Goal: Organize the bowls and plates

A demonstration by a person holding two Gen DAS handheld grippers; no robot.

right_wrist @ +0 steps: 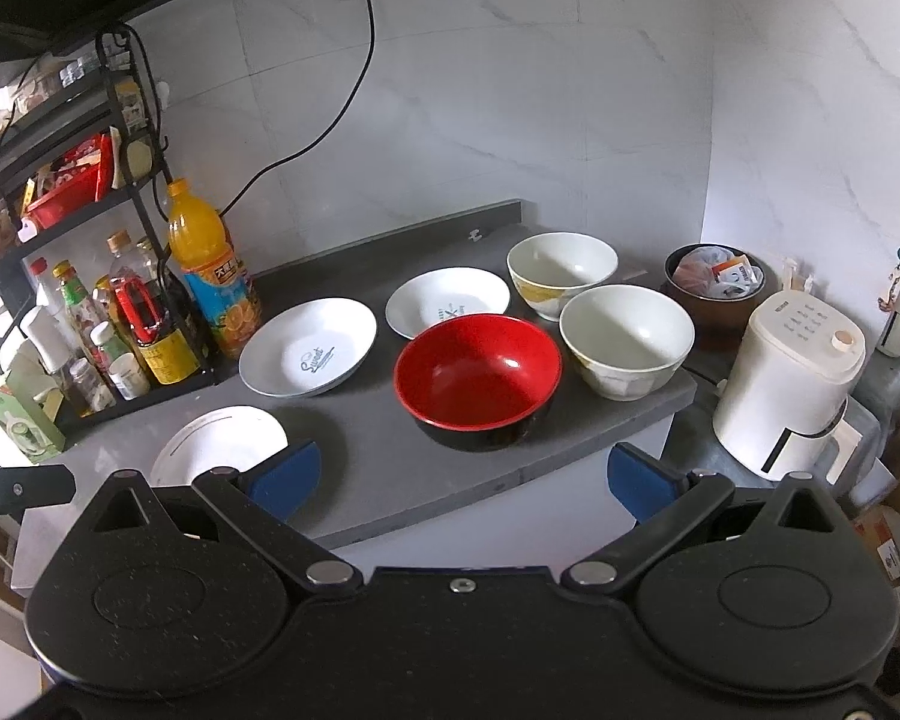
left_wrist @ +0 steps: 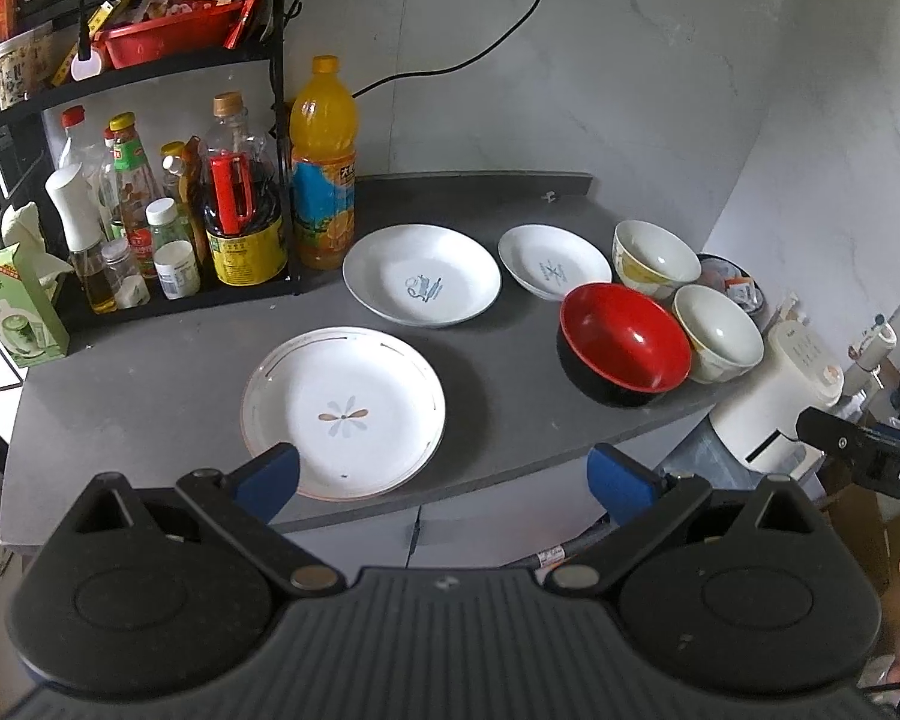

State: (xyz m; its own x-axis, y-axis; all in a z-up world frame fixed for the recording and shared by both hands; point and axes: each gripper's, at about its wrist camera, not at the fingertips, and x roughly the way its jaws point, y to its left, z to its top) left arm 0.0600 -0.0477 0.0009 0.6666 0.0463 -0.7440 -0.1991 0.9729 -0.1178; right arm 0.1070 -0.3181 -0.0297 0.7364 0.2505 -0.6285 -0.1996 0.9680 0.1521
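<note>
Dark grey stone desk (left_wrist: pixel 150 384) against a pale marbled wall, carrying three plates and three bowls. Nearest the front edge, a white round plate with a flower mark at its centre (left_wrist: pixel 343 411), lying flat just ahead of the left gripper (left_wrist: pixel 444 474); blue-padded fingers (left_wrist: pixel 269 476) wide apart, holding nothing, one pad over the plate's near rim. Behind it, a white deep plate with a blue printed motif (left_wrist: pixel 421 282), and to its right a smaller white plate with a blue mark (left_wrist: pixel 553 261). Further right, a red-lined black bowl (right_wrist: pixel 477 375) standing upright, close against a plain white bowl (right_wrist: pixel 627 342) near the desk's right end, with a white bowl with a yellow pattern outside (right_wrist: pixel 561 273) behind the pair. Right gripper (right_wrist: pixel 459 480) hanging in front of the desk edge, facing the red-lined bowl, fingers (right_wrist: pixel 288 477) spread wide and empty. At the left, a black wire rack (left_wrist: pixel 279 120) crowded with sauce bottles, and a tall orange juice bottle (left_wrist: pixel 323 165) just beside it. Off the desk's right end, lower down, a white air fryer (right_wrist: pixel 792 384).
</note>
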